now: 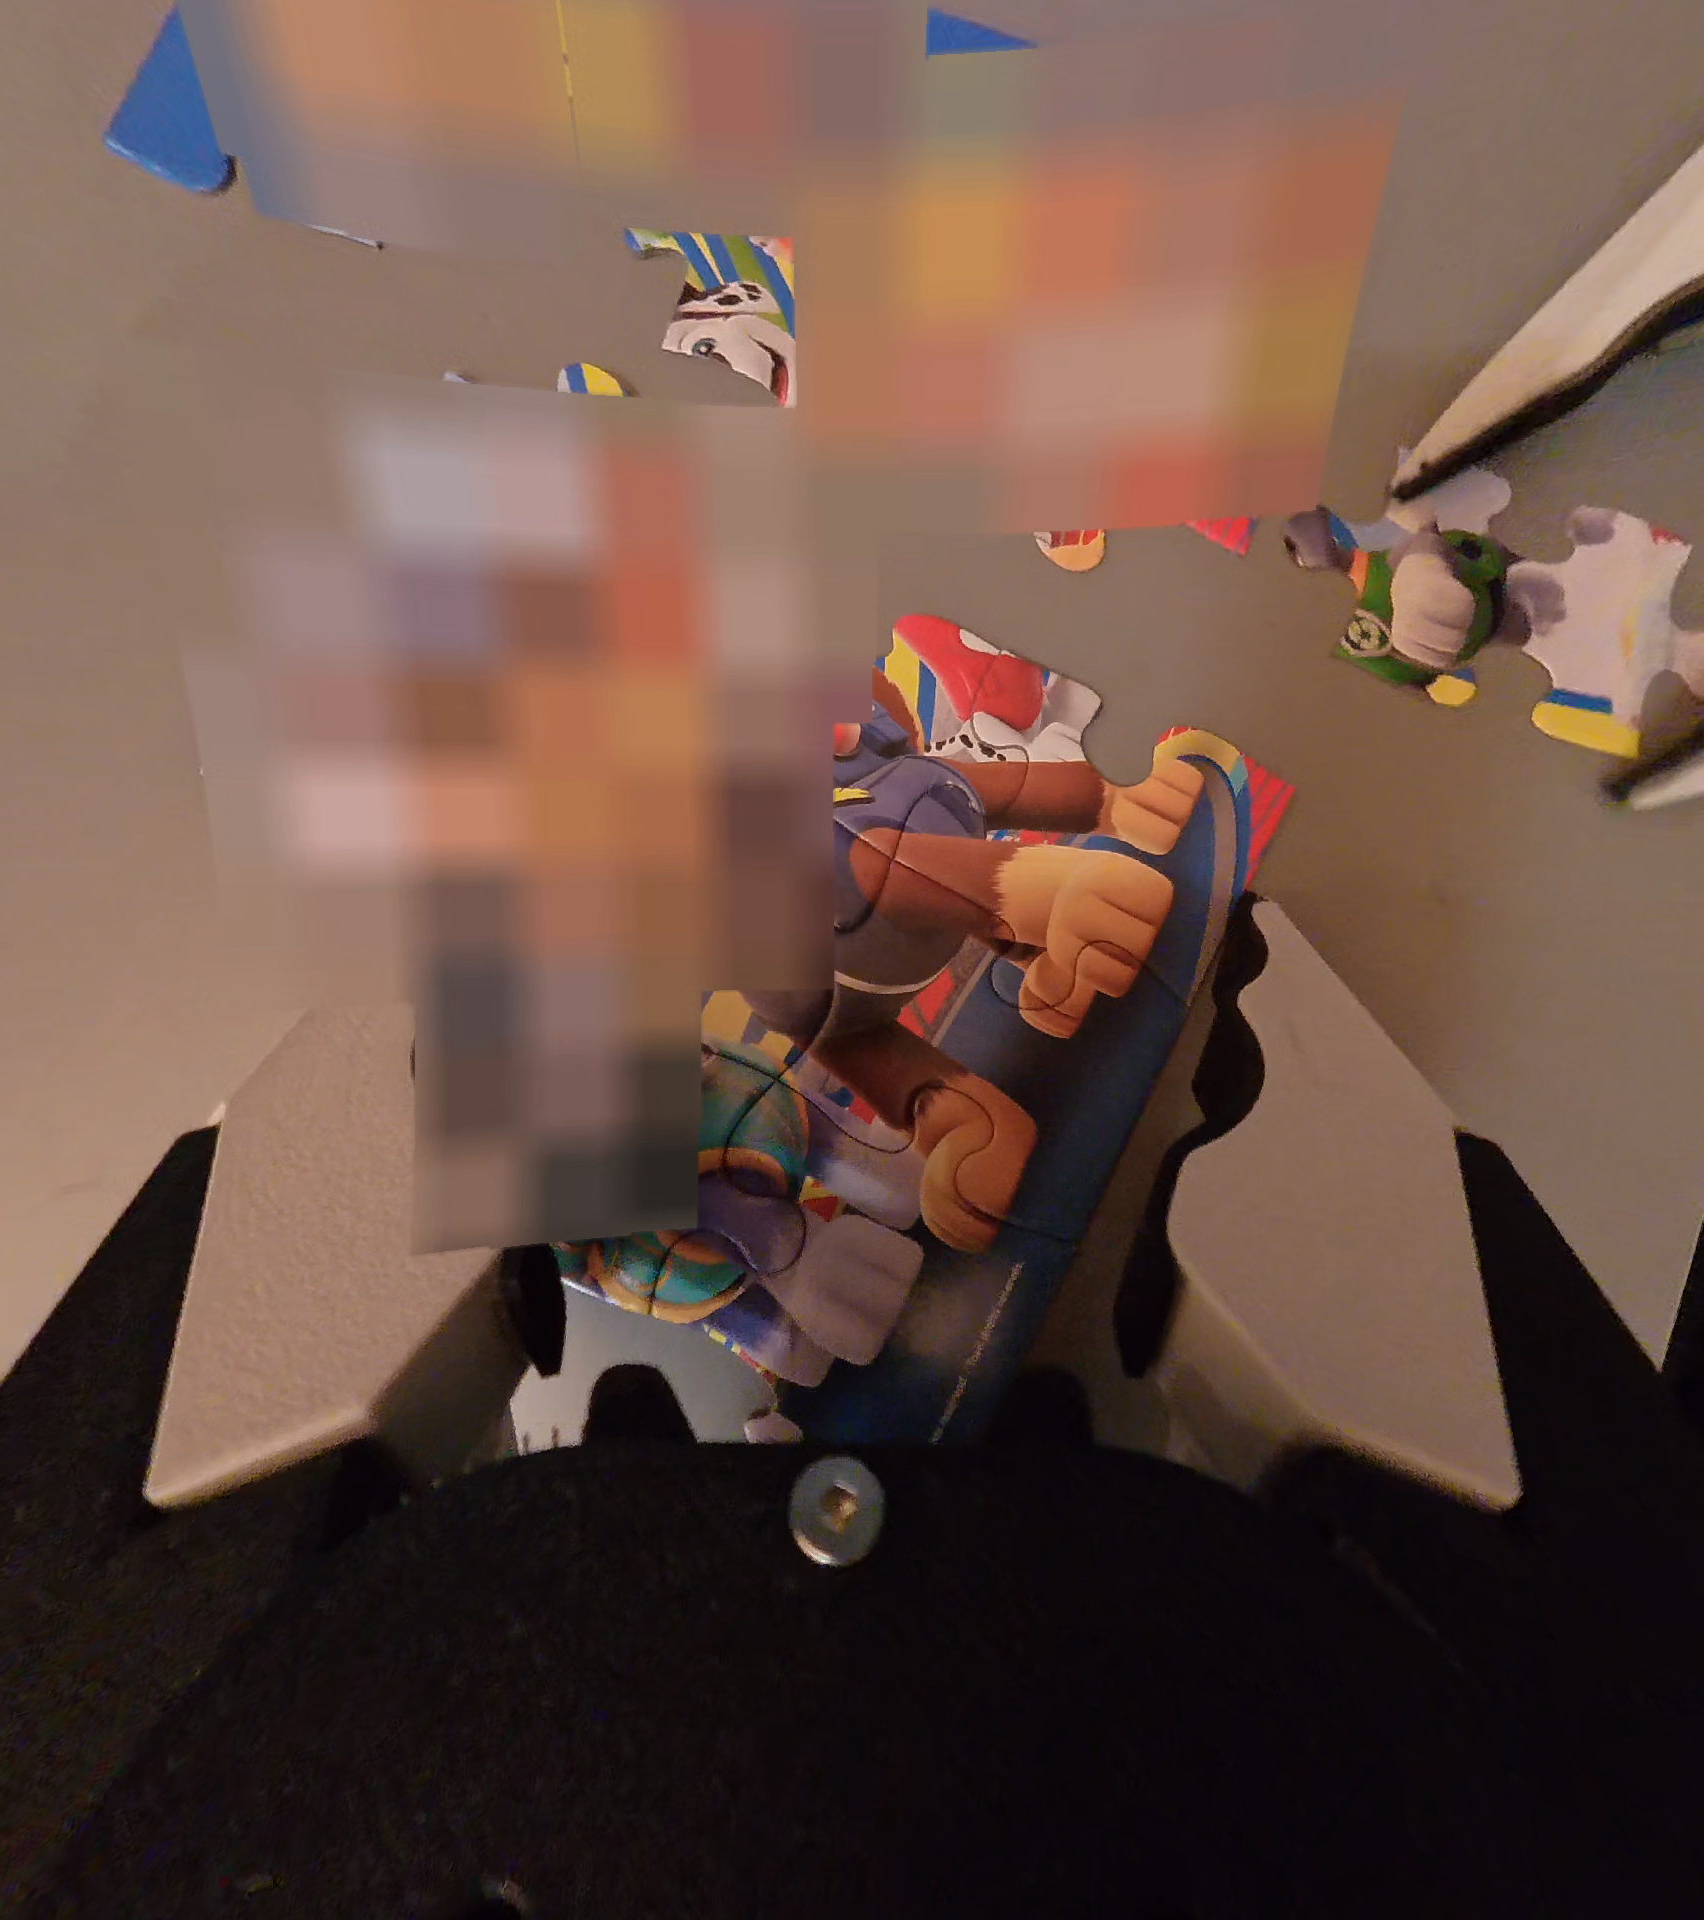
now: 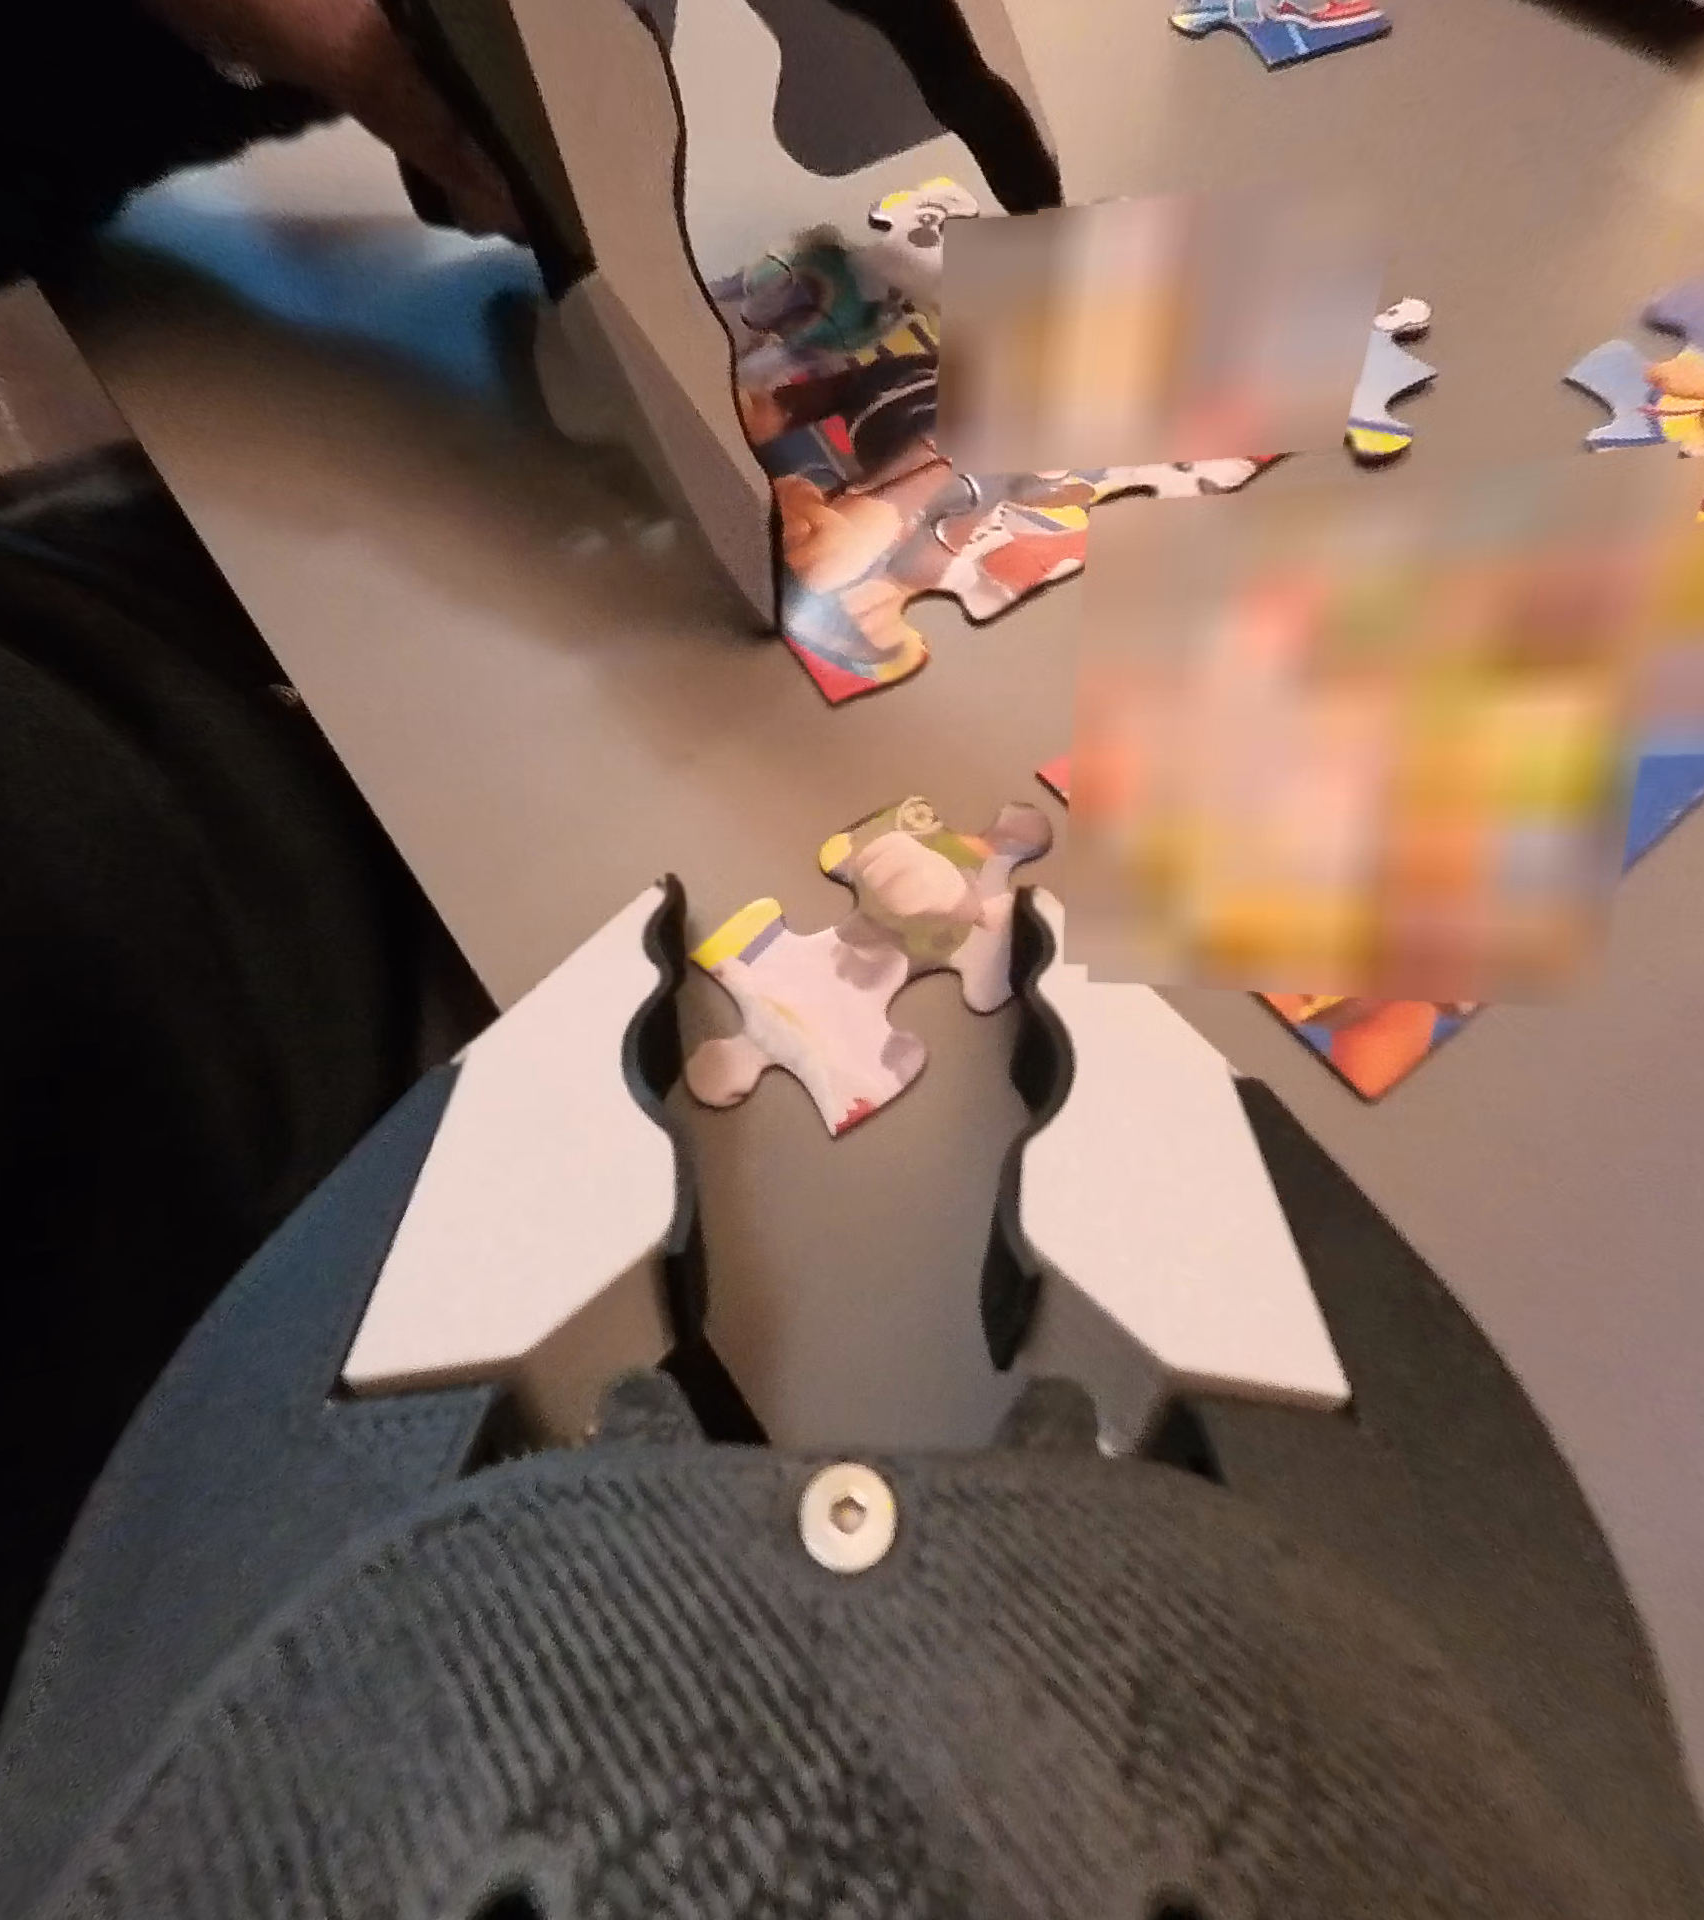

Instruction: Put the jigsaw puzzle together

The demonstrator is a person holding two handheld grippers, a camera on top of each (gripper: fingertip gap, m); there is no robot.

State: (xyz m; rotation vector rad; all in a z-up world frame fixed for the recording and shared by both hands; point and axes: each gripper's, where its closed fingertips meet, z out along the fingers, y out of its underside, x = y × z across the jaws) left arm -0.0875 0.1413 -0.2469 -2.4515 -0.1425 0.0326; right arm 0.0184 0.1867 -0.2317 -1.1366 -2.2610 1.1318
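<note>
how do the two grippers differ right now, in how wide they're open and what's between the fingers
The left gripper stands wide open, its fingers either side of a joined block of puzzle pieces; one finger stands at the block's edge. The right gripper is opened much narrower around a single loose puzzle piece lying flat on the grey table. Both have white fingers with wavy black pads.

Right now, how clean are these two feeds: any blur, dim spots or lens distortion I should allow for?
Left wrist view: warm, dim light; the assembled puzzle section is fairly sharp, the gripper body at the bottom nearly black, edges bowed by the wide lens. Right wrist view: soft motion blur throughout, so the loose puzzle piece between the right gripper fingers looks smeared; the left side is in deep shadow.
</note>
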